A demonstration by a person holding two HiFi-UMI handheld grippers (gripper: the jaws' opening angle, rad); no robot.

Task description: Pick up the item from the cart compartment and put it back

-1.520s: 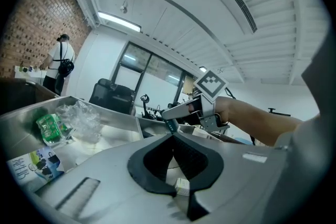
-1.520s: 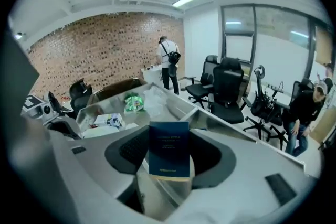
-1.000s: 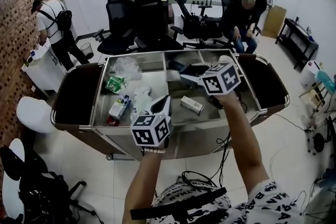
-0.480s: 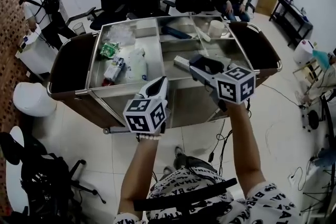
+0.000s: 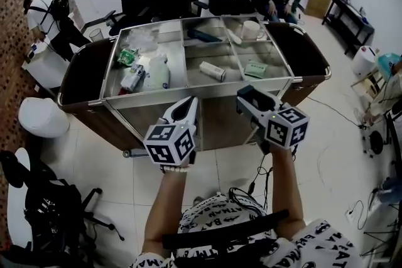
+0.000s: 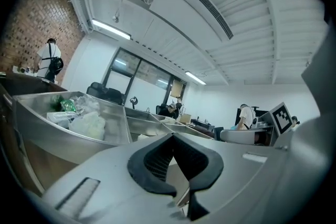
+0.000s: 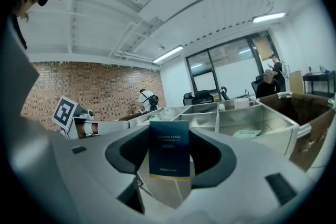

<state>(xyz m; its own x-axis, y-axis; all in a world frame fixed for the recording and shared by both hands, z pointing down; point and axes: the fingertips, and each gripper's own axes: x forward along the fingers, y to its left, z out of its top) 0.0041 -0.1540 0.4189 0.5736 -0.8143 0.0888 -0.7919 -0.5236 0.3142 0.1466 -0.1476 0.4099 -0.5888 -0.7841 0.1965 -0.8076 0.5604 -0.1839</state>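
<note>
Change: the right tongs (image 5: 250, 100) were down inside the cart (image 5: 207, 90) a second ago; both tongs are now drawn back in front of it.
Right tongs: holding a dark blue box (image 7: 169, 149) upright, clear of the compartments.
Left tongs (image 6: 177, 164): closed, empty.
Meaning: the pick-up looks done; putting it back remains.
Count: two tongs, one box held, one cart, one white tube (image 5: 212, 71) and one green packet (image 5: 255, 68) lying nearest.
</note>
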